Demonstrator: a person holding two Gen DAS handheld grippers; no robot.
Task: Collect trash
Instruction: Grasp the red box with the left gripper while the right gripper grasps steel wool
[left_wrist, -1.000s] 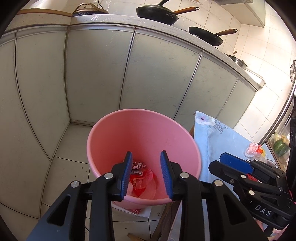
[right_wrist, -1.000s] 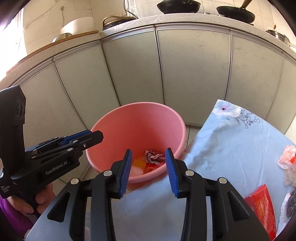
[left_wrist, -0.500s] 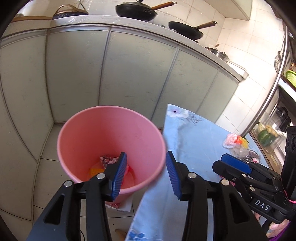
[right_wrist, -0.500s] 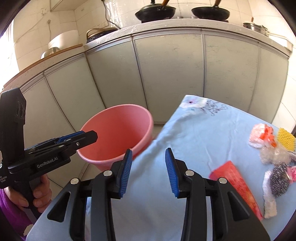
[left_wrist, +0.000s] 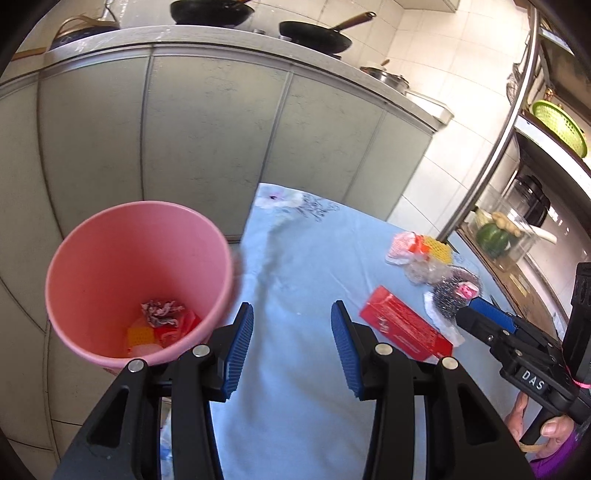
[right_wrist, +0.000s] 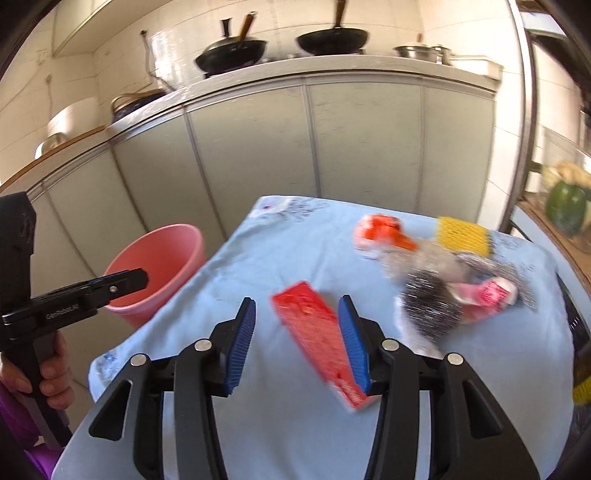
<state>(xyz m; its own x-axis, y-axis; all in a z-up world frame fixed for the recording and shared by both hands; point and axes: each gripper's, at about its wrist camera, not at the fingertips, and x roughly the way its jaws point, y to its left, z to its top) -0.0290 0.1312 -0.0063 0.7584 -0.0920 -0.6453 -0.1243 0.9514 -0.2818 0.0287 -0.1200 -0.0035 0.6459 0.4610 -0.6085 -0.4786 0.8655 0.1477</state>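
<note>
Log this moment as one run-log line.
left gripper: open, empty | right gripper: open, opening over red packet | pink bin: holds trash

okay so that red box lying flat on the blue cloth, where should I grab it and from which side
Probably grip the red box across its narrow width, pads on its two long edges, near the end closest to the right gripper. It lies flat, long and thin, on the cloth, so come from above and slightly behind. The right gripper's jaws, which have just been opening, already frame it without touching.

Left gripper (left_wrist: 291, 345), jaws apart and empty, above light-blue tablecloth (left_wrist: 303, 406); round pink plastic bucket (left_wrist: 110, 236) beyond tablecloth's left edge; flat red packet (left_wrist: 404, 328) near right edge.
</note>
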